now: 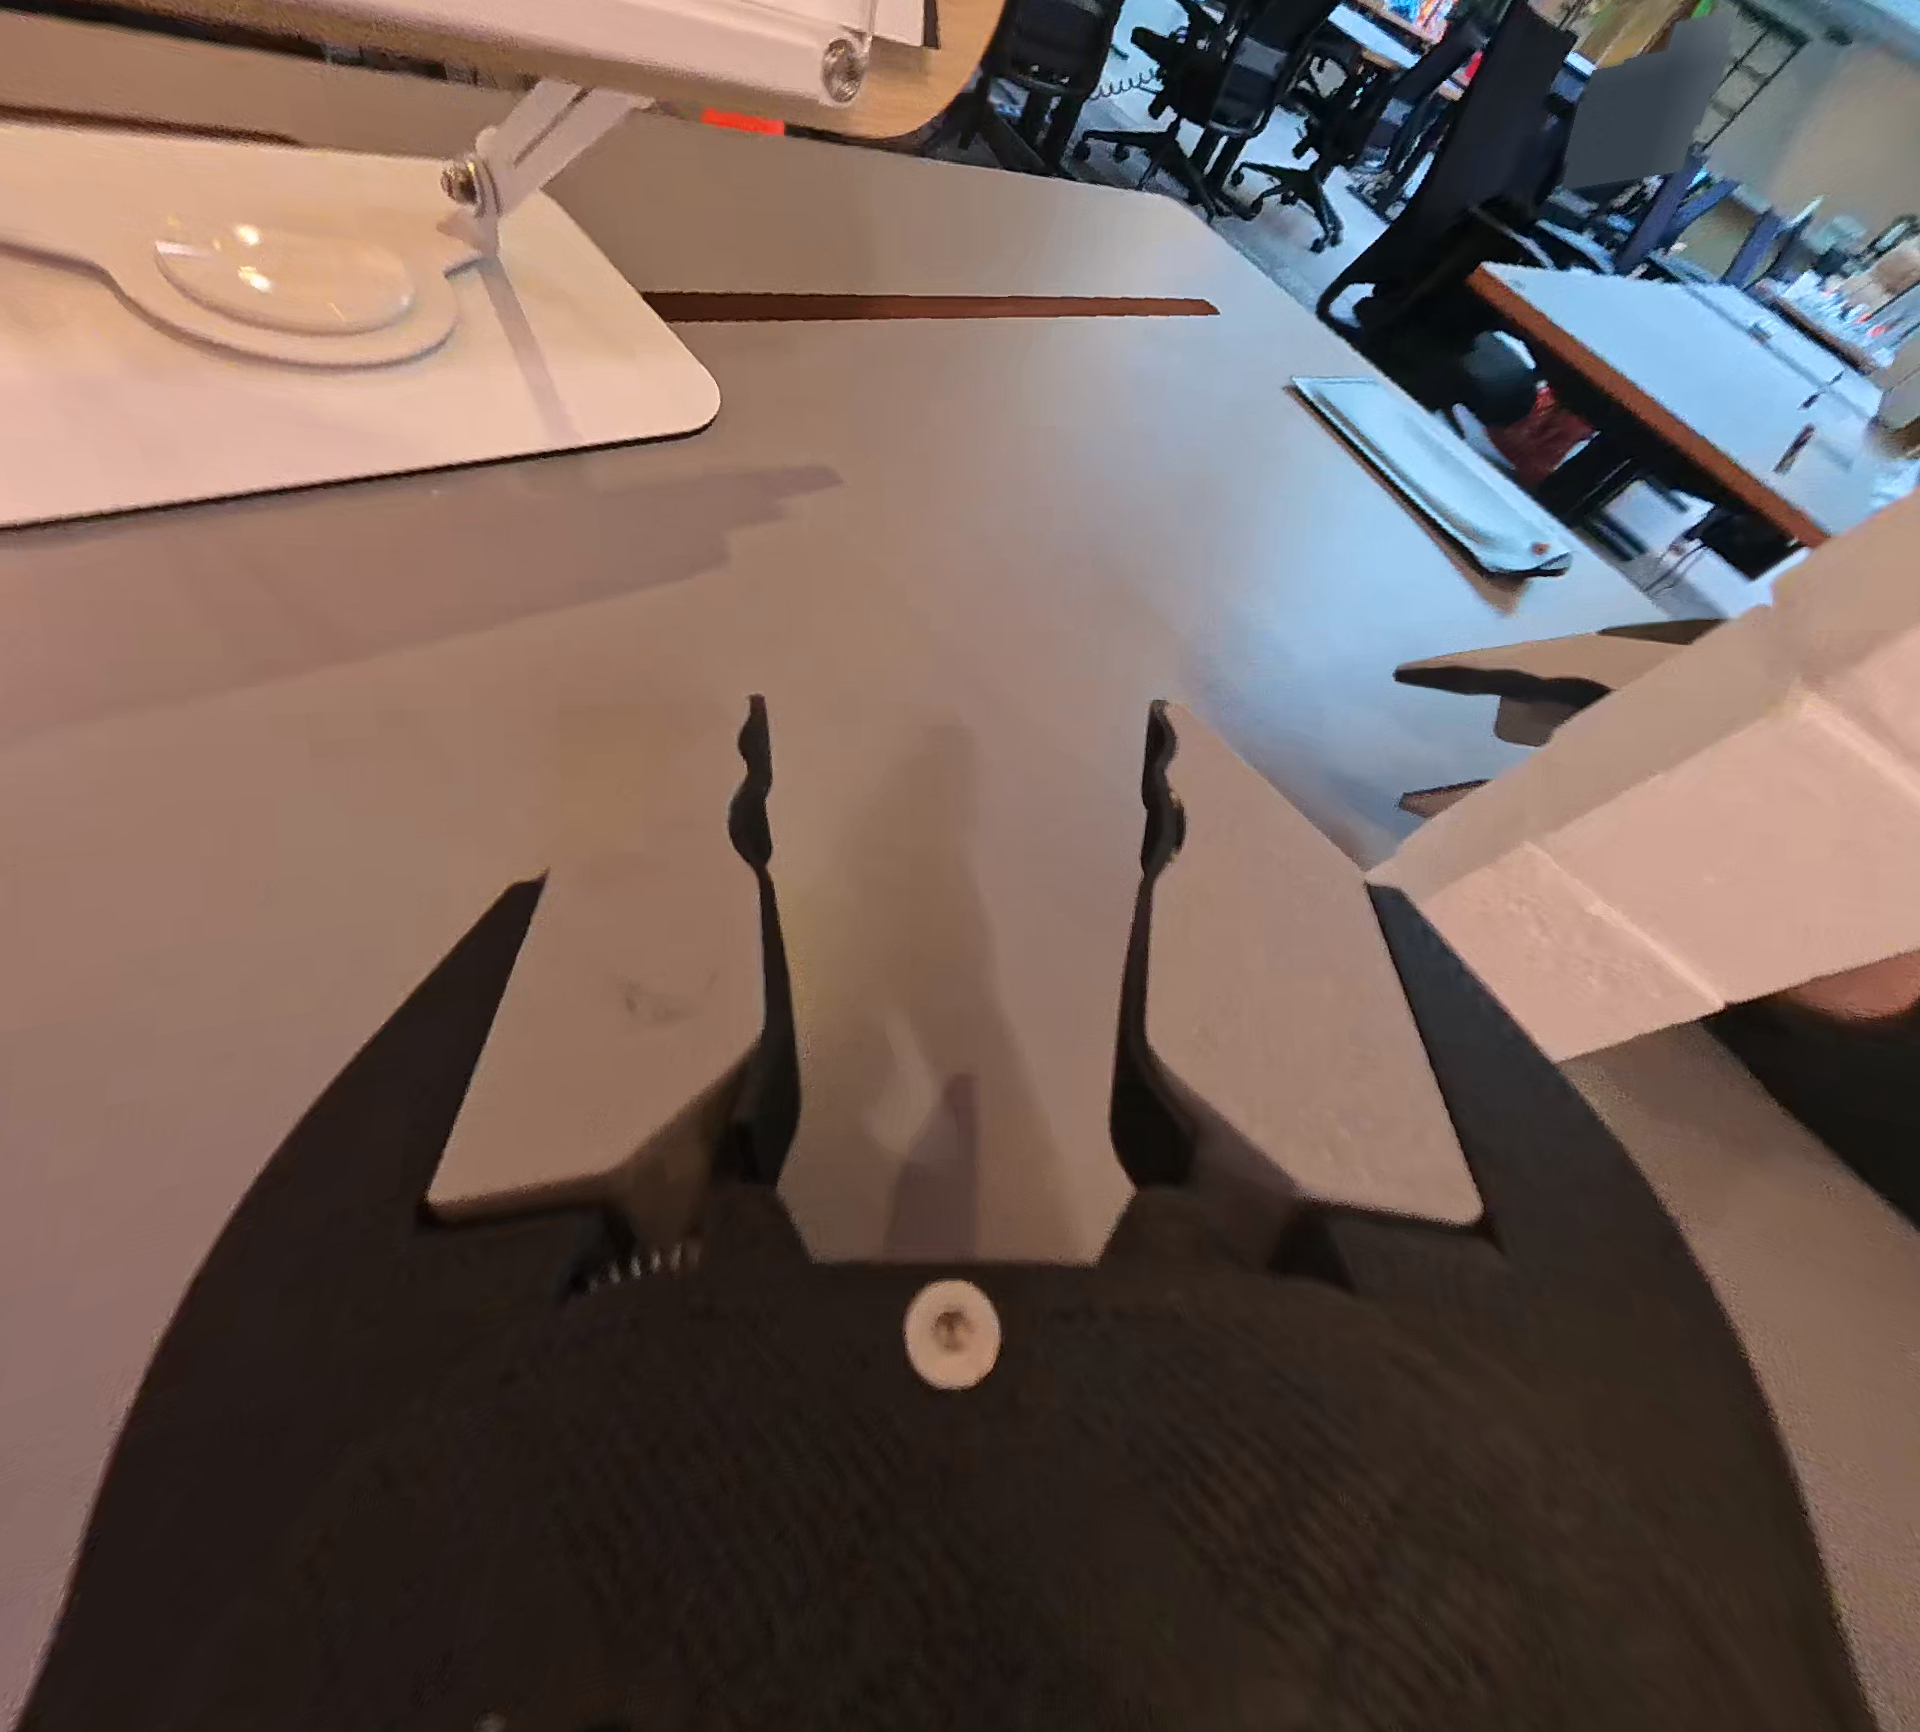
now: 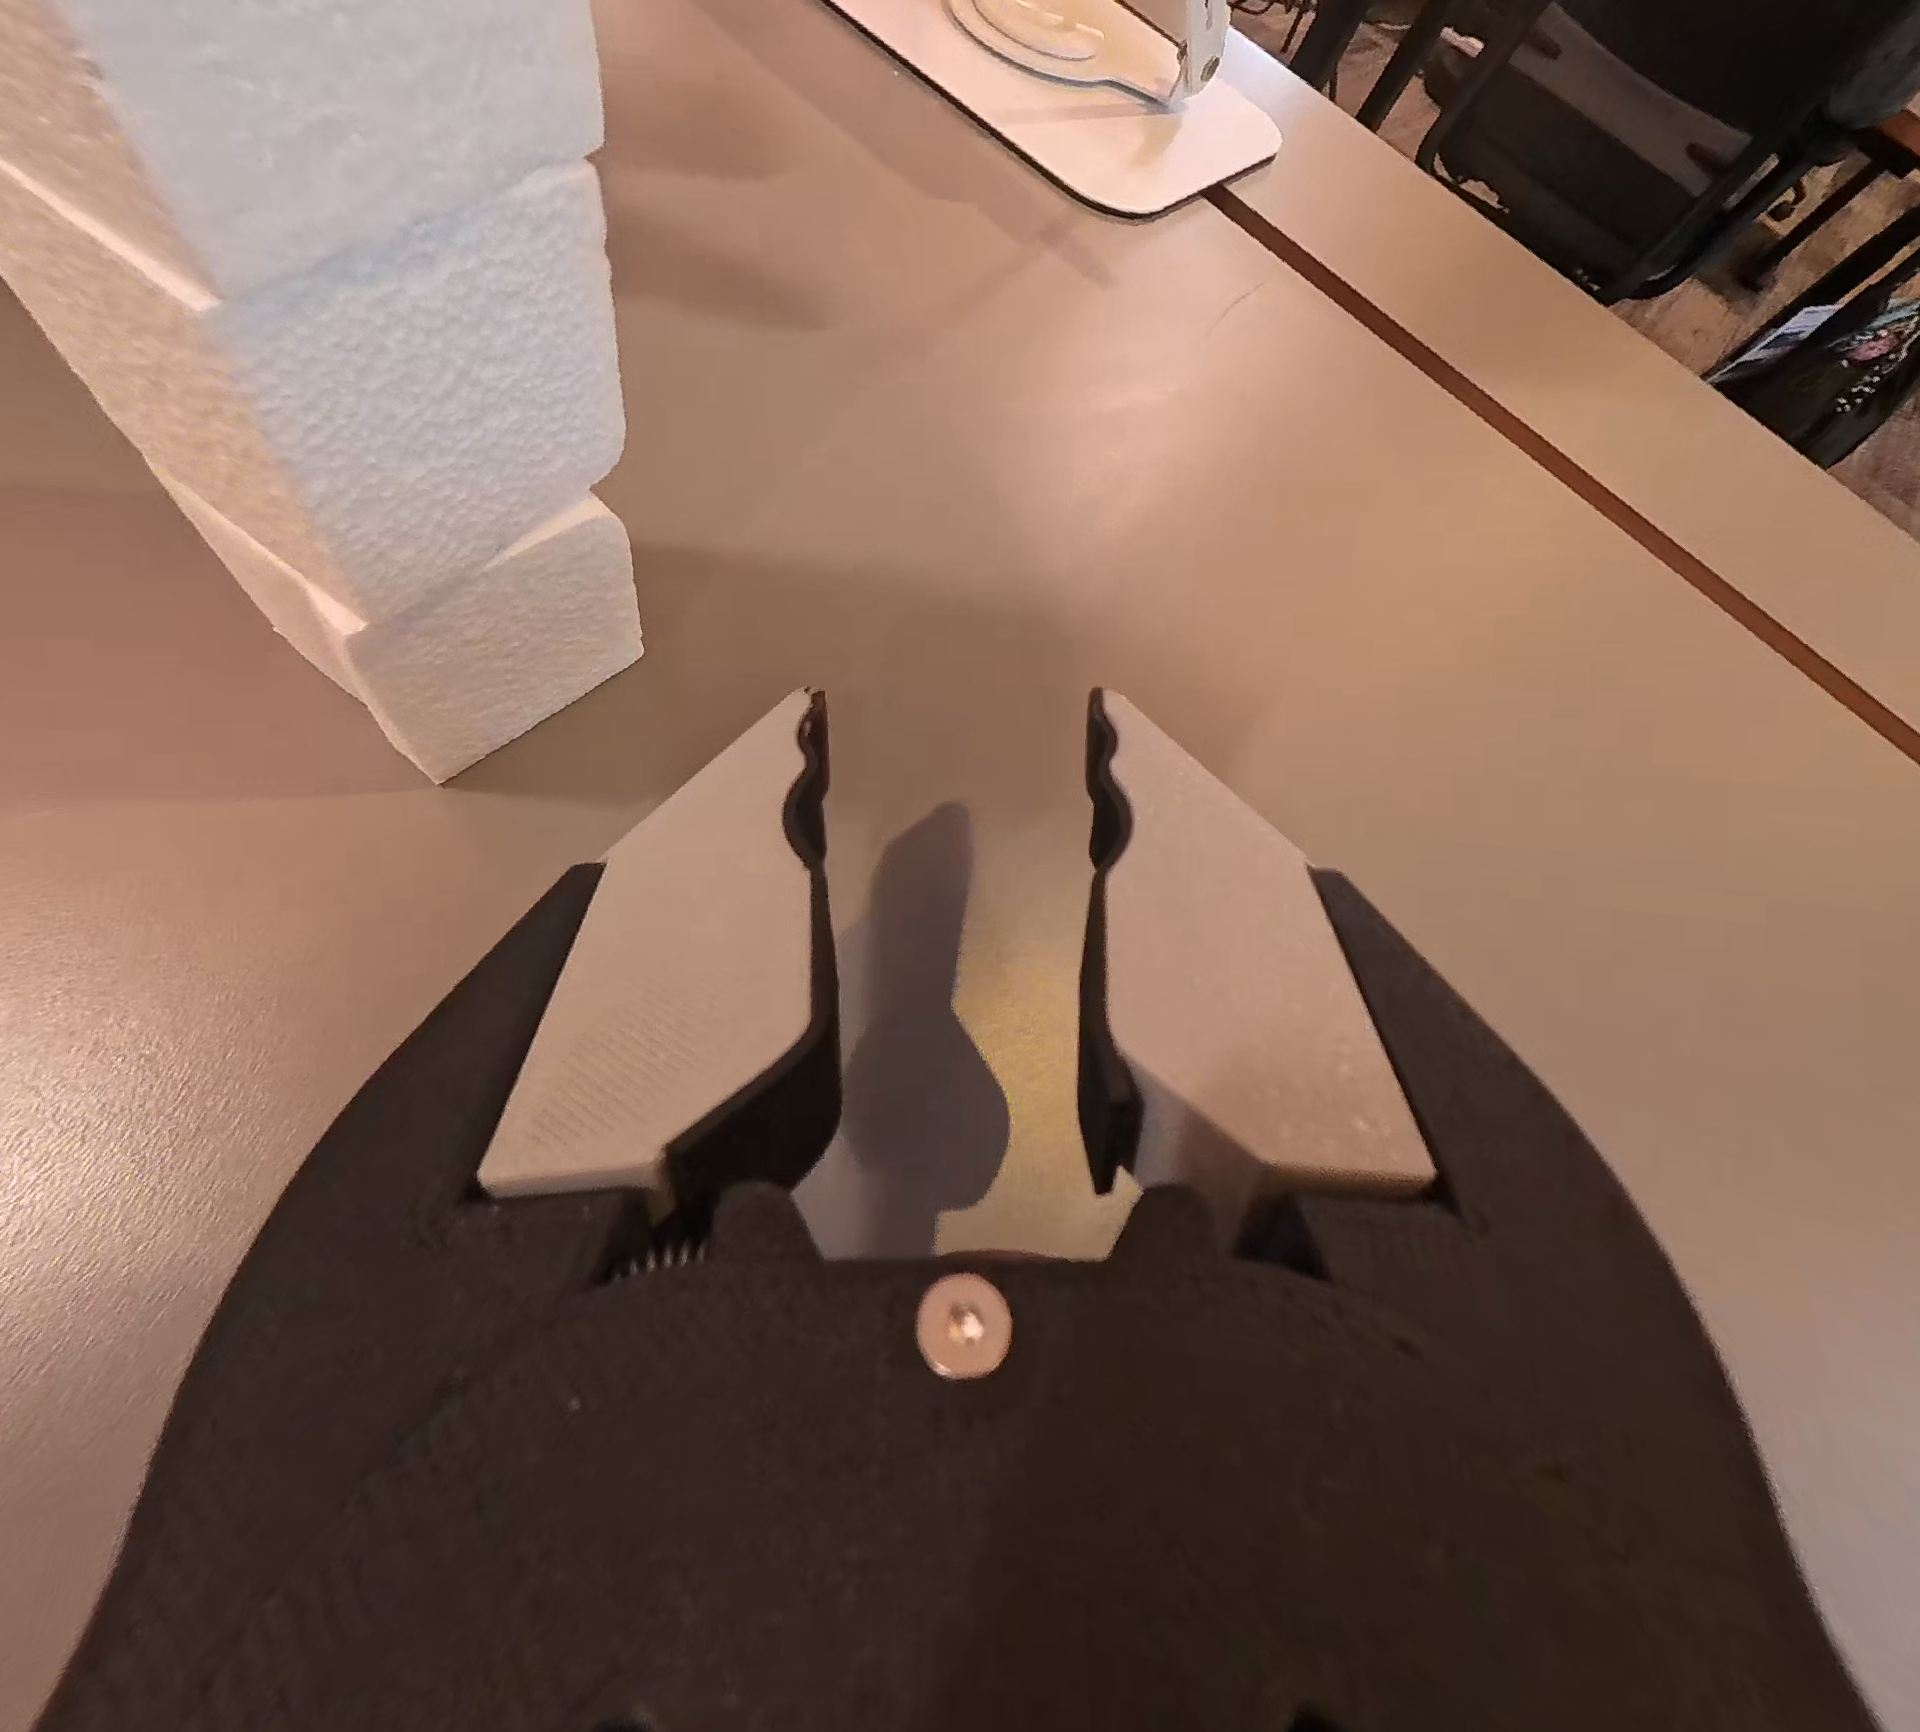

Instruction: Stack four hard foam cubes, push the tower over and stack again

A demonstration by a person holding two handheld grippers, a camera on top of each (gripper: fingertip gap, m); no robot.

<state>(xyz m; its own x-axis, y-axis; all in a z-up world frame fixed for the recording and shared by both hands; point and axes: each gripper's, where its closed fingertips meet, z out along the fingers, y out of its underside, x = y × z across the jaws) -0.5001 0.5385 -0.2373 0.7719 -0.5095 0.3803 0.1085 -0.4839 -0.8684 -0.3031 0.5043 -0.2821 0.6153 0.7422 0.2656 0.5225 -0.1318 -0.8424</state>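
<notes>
My left gripper [image 1: 956,747] hangs over bare bench [image 1: 935,456], fingers apart, holding nothing. The tower of foam cubes [image 2: 416,394] stands between my tools, cubes slightly offset, well inside the bench edges. My right gripper [image 2: 956,737] sits just beside its bottom cube [image 2: 509,643], fingers apart, empty.

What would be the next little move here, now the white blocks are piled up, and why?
Probably swing the right gripper left to nudge the foam tower over. The cubes stand stacked, slightly offset, on the table just left of its fingertips. Both it and the left gripper are open and empty, so the stacking looks done, though the tower's top is out of view.
</notes>
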